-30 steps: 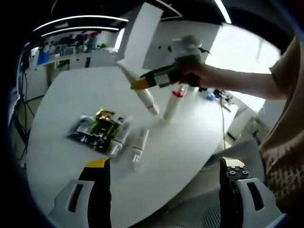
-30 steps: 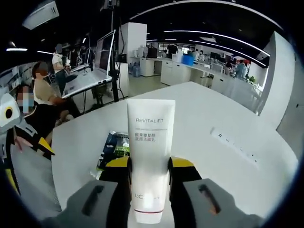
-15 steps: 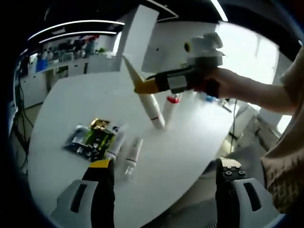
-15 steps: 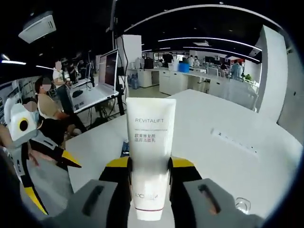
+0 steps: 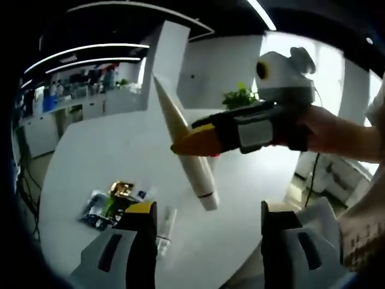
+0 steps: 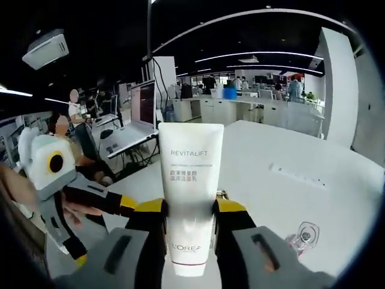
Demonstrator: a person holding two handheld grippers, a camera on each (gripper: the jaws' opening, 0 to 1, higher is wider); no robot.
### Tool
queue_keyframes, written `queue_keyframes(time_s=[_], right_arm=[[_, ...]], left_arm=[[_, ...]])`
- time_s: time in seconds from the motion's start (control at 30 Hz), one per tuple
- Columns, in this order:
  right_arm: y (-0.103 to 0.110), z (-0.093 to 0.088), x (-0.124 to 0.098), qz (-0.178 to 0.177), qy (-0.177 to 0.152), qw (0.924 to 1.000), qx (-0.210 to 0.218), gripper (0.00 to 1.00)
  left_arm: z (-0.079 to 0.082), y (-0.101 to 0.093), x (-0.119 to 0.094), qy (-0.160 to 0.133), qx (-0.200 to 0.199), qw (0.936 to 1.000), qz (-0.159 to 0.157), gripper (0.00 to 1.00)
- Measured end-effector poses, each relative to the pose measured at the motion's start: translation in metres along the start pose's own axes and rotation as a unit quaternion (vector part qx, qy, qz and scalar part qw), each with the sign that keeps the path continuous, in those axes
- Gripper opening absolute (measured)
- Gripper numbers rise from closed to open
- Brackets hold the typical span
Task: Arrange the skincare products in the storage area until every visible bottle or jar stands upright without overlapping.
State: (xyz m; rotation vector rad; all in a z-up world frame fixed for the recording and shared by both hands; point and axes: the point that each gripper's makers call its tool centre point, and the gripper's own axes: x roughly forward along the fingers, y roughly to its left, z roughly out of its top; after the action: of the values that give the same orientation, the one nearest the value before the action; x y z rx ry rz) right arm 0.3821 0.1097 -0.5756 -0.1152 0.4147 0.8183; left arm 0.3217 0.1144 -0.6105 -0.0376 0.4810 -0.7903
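One white tube (image 6: 189, 205) sat pinched between the jaws of the right claw (image 6: 190, 226), held in the air above the tabletop (image 6: 289, 156); soft and light, it looked best gripped low, near its cap. The left claw (image 5: 204, 241) gaped empty. Below it lay one small bottle (image 5: 165, 226) beside a dark packet pile (image 5: 111, 201), count unclear.

- white table (image 6: 289, 150), wide, spans 12 to 4 o'clock in right gripper view
- white power strip (image 6: 299, 176) lying on table, 3 o'clock
- open laptop (image 6: 137, 117) on a desk, 10 o'clock
- seated people (image 6: 66, 129) at 9 o'clock
- green plant (image 5: 239, 96), 12 o'clock in left gripper view
- white pillar (image 5: 161, 66), 11 o'clock
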Motion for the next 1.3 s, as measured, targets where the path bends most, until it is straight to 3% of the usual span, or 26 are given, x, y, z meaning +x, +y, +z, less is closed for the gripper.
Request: queue_keyframes(time_s=[0.1, 0.6, 0.77, 1.13, 1.3], right_arm=[[0.007, -0.002, -0.007, 0.001, -0.006, 1.0000, 0.006, 0.29], [0.018, -0.009, -0.039, 0.001, -0.030, 0.9982, 0.052, 0.29], [0.023, -0.011, -0.047, 0.000, -0.033, 0.9979, 0.055, 0.29], [0.022, -0.015, -0.067, 0.006, -0.041, 0.9972, 0.062, 0.30], [0.024, -0.011, -0.072, 0.017, -0.054, 0.9958, 0.072, 0.31]], left_arm=[[0.008, -0.003, 0.005, -0.012, 0.011, 0.9999, 0.003, 0.59], [0.018, -0.019, 0.011, -0.033, 0.044, 0.9985, 0.008, 0.33], [0.019, -0.027, 0.014, -0.034, 0.051, 0.9981, 0.007, 0.31], [0.019, -0.042, 0.018, -0.033, 0.056, 0.9978, -0.005, 0.17], [0.021, -0.048, 0.016, -0.030, 0.052, 0.9979, -0.025, 0.16]])
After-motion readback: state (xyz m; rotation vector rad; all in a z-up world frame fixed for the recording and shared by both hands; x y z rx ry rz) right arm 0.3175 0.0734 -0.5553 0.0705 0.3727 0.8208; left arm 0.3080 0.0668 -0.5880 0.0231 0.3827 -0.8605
